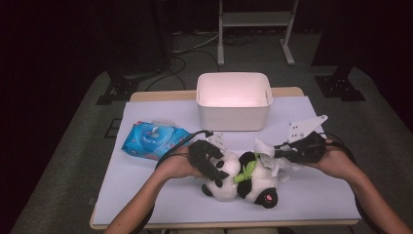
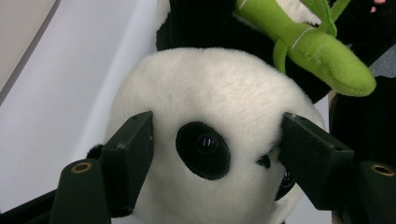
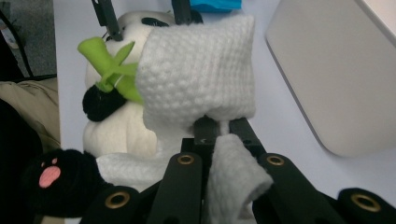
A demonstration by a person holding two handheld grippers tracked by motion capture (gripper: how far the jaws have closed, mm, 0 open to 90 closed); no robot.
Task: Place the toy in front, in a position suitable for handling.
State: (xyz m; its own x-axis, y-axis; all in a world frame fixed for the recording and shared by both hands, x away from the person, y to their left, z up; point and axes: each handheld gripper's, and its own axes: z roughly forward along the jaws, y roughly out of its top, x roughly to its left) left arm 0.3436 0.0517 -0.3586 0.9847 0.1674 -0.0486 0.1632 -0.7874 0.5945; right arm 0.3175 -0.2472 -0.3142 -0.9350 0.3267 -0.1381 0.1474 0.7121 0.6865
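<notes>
Panda (image 1: 242, 181) head clamped by left gripper (image 1: 213, 165) — right gripper (image 1: 275, 155) pinches white knit cloth (image 3: 198, 74); wipes pack's (image 1: 152, 140) print unreadable.

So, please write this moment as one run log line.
left gripper: shut on plush panda toy head | right gripper: shut on white knitted cloth

The panda toy (image 1: 242, 183) is soft plush, its white pile fuzzy and matt, with a glossy plastic eye (image 2: 206, 144) and a green felt-like bamboo sprig (image 2: 322, 49). The white garment (image 3: 198, 70) is a coarse knit. The bin (image 1: 234, 101) looks like smooth matt plastic, the wipes pack (image 1: 153, 140) glossy film, the table cover (image 1: 311, 190) smooth and matt
</notes>
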